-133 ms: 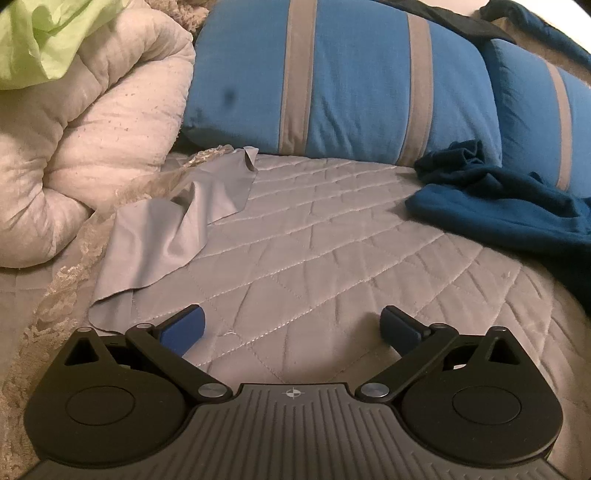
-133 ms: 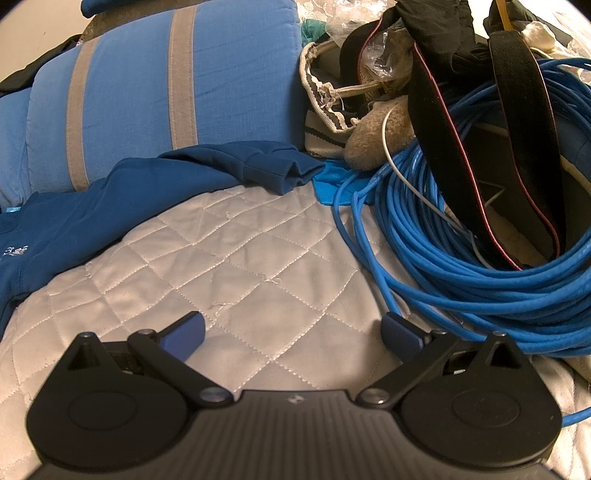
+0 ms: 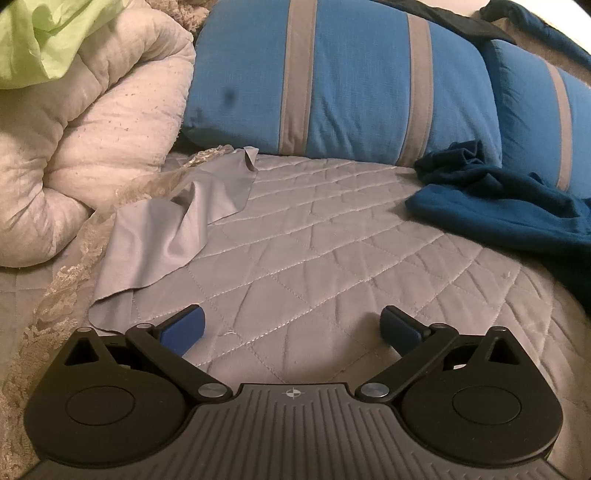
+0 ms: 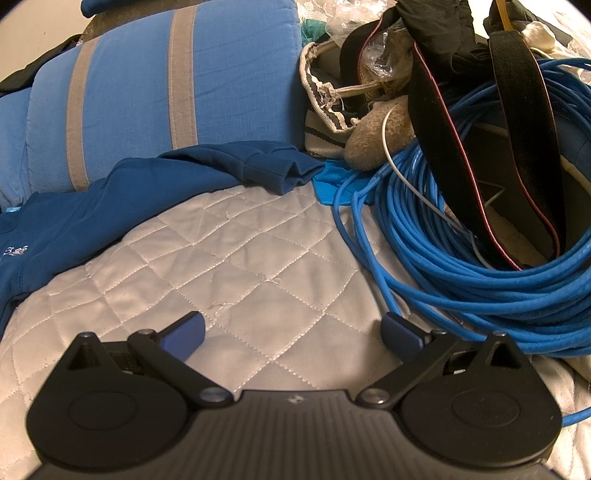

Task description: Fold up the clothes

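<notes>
Left wrist view is showing the left tool (image 3: 291,325) hovering wide open and empty over the bed (image 3: 332,229), unchanged from before; right tool (image 4: 291,330) is likewise gaping, holding nothing; blue sweatshirt (image 4: 110,206) is lying against the pillow (image 4: 140,92).

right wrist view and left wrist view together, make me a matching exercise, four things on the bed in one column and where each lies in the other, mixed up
Things:
1. grey cloth
2. dark blue sweater
3. blue cable coil
4. green fabric

Places:
A. heaped beside the black strap, right side of the right wrist view
B. on top of the rolled white comforter
C. spread partly against the striped pillow
D. flat on the quilt, just ahead of the left gripper's left finger

Pairs: 1-D, 2-C, 3-A, 4-B
</notes>
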The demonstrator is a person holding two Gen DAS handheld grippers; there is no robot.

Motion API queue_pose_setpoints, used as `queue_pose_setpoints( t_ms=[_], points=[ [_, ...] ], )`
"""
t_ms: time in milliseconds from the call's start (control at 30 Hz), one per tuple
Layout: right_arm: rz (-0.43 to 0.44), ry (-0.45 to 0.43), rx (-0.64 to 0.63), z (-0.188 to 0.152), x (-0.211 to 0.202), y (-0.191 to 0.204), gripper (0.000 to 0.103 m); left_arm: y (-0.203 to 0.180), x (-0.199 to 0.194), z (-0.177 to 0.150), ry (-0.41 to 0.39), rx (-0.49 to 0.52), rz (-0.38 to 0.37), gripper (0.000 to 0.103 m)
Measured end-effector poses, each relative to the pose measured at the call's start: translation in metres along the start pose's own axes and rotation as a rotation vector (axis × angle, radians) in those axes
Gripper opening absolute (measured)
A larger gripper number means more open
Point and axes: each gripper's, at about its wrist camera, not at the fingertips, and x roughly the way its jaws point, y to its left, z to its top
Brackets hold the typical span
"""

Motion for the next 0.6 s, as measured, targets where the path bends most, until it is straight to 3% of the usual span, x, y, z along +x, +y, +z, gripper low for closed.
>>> queue_pose_setpoints(
  t_ms=[367, 600],
  points=[
    [-0.002, 0.007, 0.001, 0.001, -0.001, -0.001, 0.102, -0.001, 0.001, 0.0, 0.003, -0.004, -0.004, 0.103],
    [0.037, 0.084, 0.04, 0.004, -0.015, -0.004, 0.102, -0.003, -0.006, 0.002, 0.037, -0.018, 0.005, 0.103]
  ],
)
